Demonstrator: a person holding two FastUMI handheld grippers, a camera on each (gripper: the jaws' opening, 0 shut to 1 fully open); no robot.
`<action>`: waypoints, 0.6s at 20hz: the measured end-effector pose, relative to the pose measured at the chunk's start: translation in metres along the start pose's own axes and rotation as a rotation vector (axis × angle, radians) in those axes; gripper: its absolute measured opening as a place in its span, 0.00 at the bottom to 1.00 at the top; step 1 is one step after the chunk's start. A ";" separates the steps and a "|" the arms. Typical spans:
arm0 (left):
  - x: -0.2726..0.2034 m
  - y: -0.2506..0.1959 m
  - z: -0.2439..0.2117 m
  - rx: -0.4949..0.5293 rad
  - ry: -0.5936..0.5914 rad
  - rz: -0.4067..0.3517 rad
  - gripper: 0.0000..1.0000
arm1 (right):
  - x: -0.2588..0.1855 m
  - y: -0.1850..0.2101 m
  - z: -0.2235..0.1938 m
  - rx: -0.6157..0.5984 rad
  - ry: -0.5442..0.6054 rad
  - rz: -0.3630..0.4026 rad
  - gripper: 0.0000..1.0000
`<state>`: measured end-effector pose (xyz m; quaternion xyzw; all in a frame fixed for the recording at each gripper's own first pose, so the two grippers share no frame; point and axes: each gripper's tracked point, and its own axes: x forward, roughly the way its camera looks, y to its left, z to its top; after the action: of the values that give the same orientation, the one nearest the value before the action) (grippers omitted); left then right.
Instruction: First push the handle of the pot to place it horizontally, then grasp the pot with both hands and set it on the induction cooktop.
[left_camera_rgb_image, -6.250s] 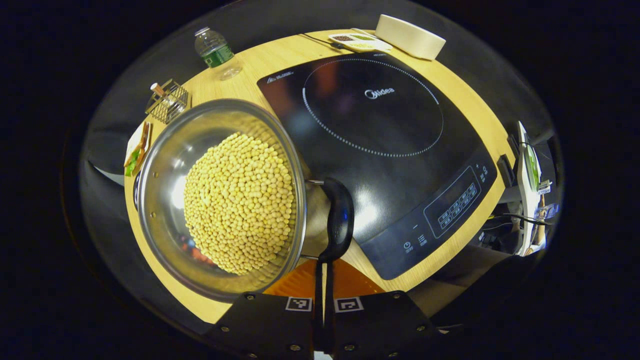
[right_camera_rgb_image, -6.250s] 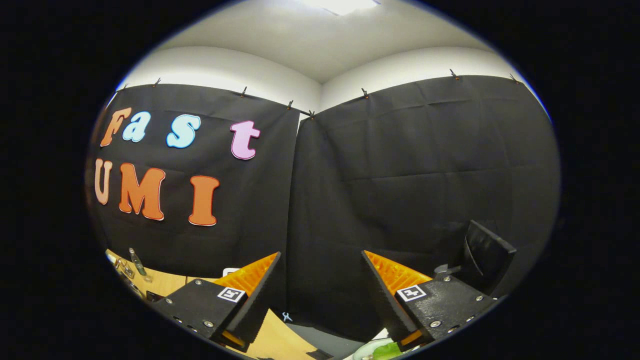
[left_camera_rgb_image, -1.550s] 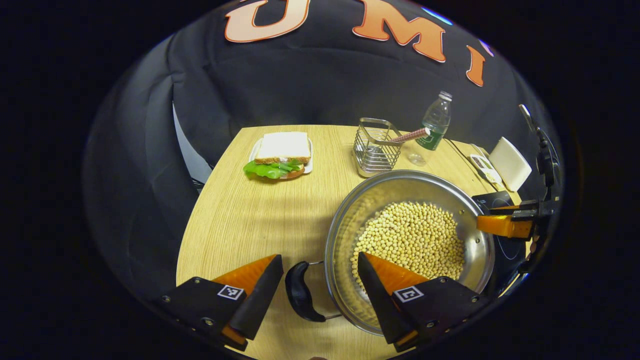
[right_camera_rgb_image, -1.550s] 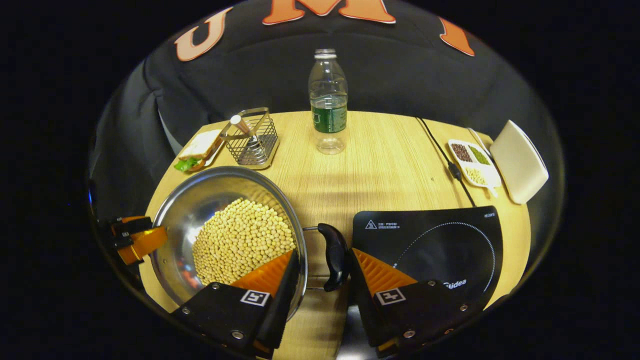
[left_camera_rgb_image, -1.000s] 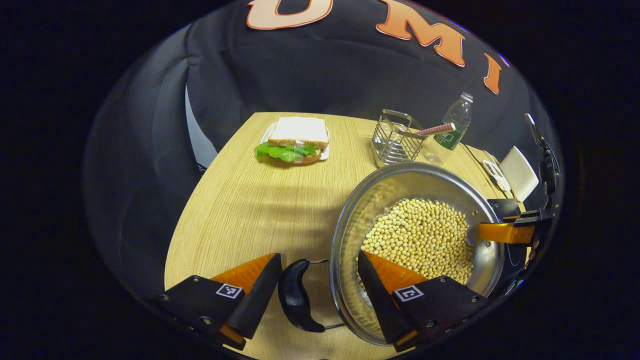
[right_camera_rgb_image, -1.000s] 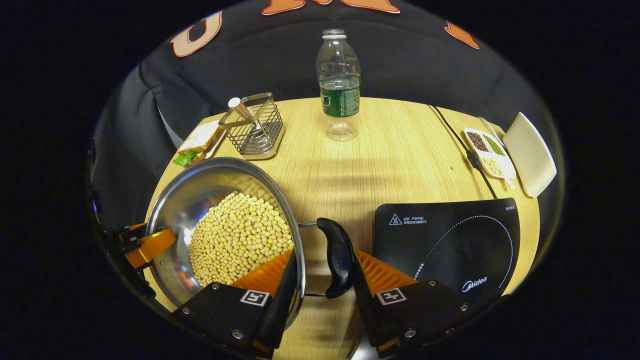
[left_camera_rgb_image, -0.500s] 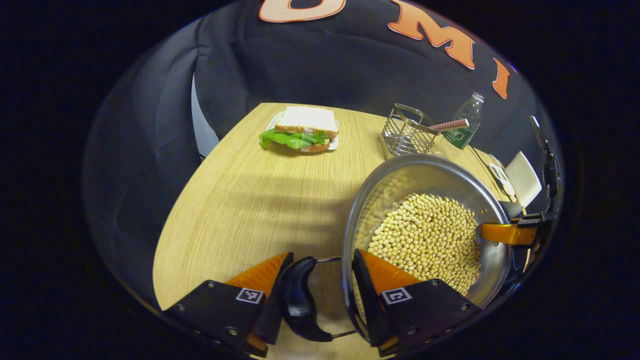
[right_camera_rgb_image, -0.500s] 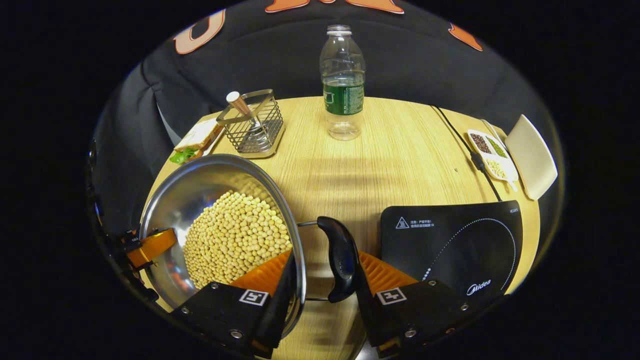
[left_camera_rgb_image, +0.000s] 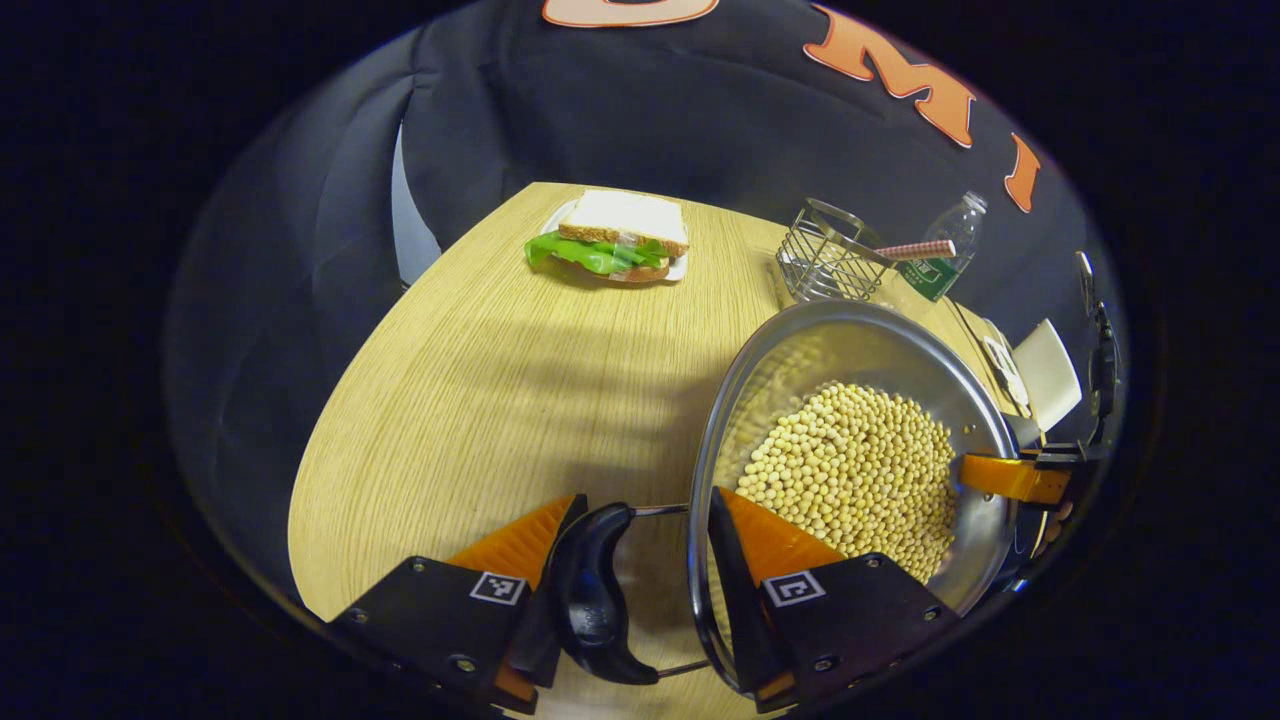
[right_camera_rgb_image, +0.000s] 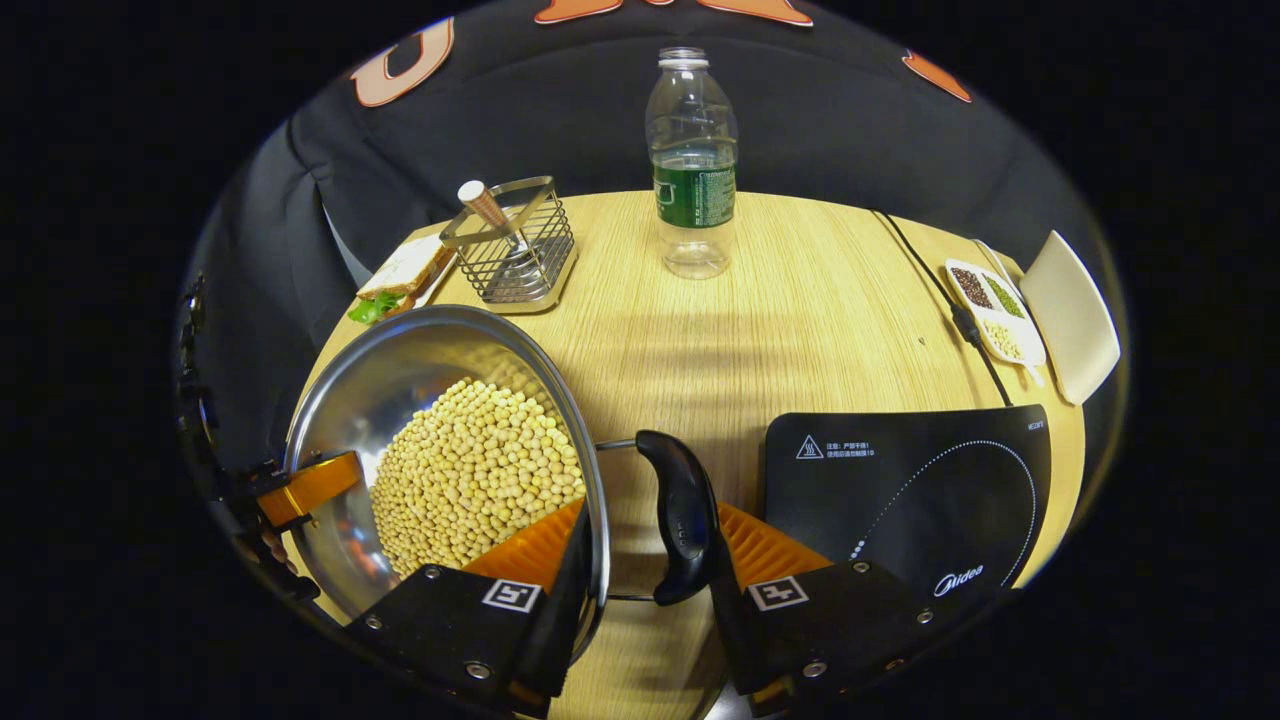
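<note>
A steel pot (right_camera_rgb_image: 400, 390) full of soybeans (right_camera_rgb_image: 470, 480) stands on the wooden table, left of the black induction cooktop (right_camera_rgb_image: 930, 500). My right gripper (right_camera_rgb_image: 652, 508) is shut on the pot: one finger inside the rim, the other against its black right handle (right_camera_rgb_image: 680, 520). My left gripper (left_camera_rgb_image: 647, 500) holds the far side the same way, with the black left handle (left_camera_rgb_image: 595, 595) and the pot (left_camera_rgb_image: 860, 340) wall pinched between its fingers. Each view shows the other gripper at the pot's far rim: the right gripper (left_camera_rgb_image: 1010, 478) and the left gripper (right_camera_rgb_image: 305, 487).
A sandwich on a plate (left_camera_rgb_image: 610, 240) lies at the table's (left_camera_rgb_image: 480, 380) far left. Behind the pot stand a wire basket (right_camera_rgb_image: 515, 250) and a plastic bottle (right_camera_rgb_image: 692, 165). A cable (right_camera_rgb_image: 945, 300), a small dish of beans (right_camera_rgb_image: 990, 300) and a white box (right_camera_rgb_image: 1070, 310) lie beyond the cooktop.
Over the last second both grippers have shut from open onto the pot's handles and rim. Earlier still, the left gripper was at the right handle and the right one faced the wall.
</note>
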<state>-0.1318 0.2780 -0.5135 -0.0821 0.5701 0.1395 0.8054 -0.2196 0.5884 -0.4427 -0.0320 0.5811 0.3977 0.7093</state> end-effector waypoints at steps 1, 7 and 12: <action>0.001 0.001 0.001 0.004 0.004 0.000 0.75 | 0.000 0.000 0.000 0.000 -0.005 -0.003 0.61; -0.003 0.001 0.001 -0.025 0.004 0.042 0.71 | -0.001 0.003 0.002 0.021 -0.017 0.004 0.56; -0.024 -0.008 0.004 -0.034 -0.022 0.052 0.62 | -0.021 0.003 -0.012 0.049 -0.012 0.017 0.49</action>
<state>-0.1336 0.2686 -0.4896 -0.0795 0.5606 0.1708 0.8064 -0.2308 0.5728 -0.4273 -0.0077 0.5867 0.3895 0.7099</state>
